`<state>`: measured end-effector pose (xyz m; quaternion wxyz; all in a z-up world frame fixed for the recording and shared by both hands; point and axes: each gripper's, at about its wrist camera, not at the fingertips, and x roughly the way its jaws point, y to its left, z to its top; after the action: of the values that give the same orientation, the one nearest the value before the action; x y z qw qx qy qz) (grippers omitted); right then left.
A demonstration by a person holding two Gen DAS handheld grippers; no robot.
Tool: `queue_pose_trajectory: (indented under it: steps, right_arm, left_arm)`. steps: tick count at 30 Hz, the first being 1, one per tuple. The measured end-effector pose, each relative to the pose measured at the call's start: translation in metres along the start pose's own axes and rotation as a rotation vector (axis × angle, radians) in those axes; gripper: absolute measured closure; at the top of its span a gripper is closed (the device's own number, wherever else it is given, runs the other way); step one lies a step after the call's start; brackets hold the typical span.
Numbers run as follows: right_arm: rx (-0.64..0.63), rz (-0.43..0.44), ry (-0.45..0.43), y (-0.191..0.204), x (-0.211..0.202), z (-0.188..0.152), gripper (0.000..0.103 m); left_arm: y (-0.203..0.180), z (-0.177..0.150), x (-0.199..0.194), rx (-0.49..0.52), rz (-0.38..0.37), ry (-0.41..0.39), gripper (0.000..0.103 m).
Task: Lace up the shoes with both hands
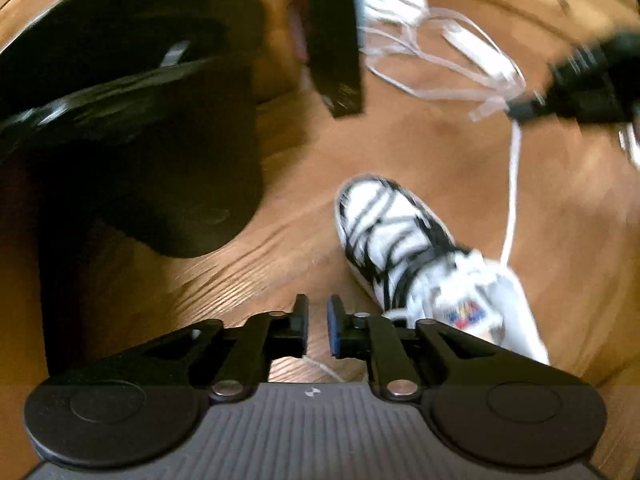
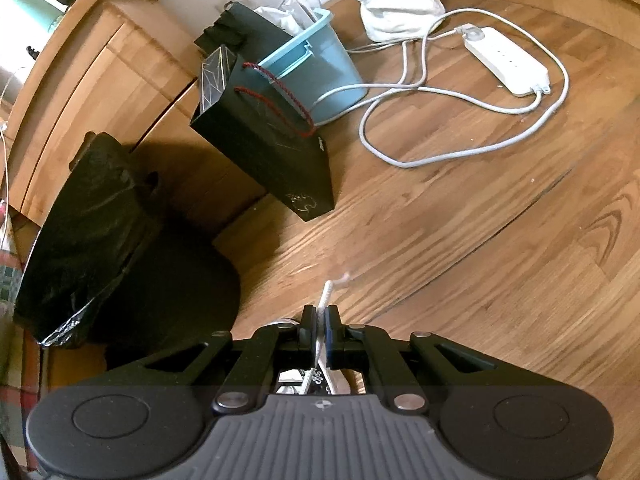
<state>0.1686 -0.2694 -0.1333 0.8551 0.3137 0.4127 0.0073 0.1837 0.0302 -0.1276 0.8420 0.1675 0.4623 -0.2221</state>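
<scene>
The shoe (image 1: pixel 400 248) is seen on the wood floor (image 1: pixel 280 220) in the left wrist view, just ahead and to the right of the left gripper (image 1: pixel 318 320). Its long axis runs diagonally: the toe points up and left, the collar and tongue lie down and right, close beside the right-hand finger. The left jaws stand slightly apart and nothing is pinched between them; only floor shows in the gap.

A white lace (image 1: pixel 512 184) is drawn taut from the shoe's collar upward to the right gripper (image 1: pixel 520 110), which appears blurred at the upper right of that view, well apart from the shoe. In the right wrist view the right gripper (image 2: pixel 320 328) is seen clamped on the lace (image 2: pixel 324 300), whose short free end sticks out past the fingertips.

The left gripper is judged the nearer to the shoe. Any reach for the eyelets or the second lace end would call for a shift rightward along the shoe's diagonal. The second end cannot be clearly made out.
</scene>
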Motion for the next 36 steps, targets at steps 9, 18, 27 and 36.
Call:
queue_pose_trajectory:
  steps: [9,18,27,36]
  right_arm:
    - [0.008,0.004,-0.001,0.0,0.0,-0.002,0.094]
    - [0.062,0.016,0.063,0.0,0.006,-0.004,0.082]
    - [-0.019,0.037,0.193,0.013,0.019,-0.028,0.081]
    - [-0.093,0.04,0.301,0.026,0.029,-0.054,0.081]
  left_arm:
    - [0.07,-0.02,0.009,-0.747,-0.385,0.0,0.056]
    - [0.071,-0.07,0.044,-1.169,-0.557,0.135,0.052]
    - [0.062,-0.09,0.06,-1.258,-0.513,0.139,0.05]
    - [0.048,-0.095,0.071,-1.271,-0.508,0.079,0.045]
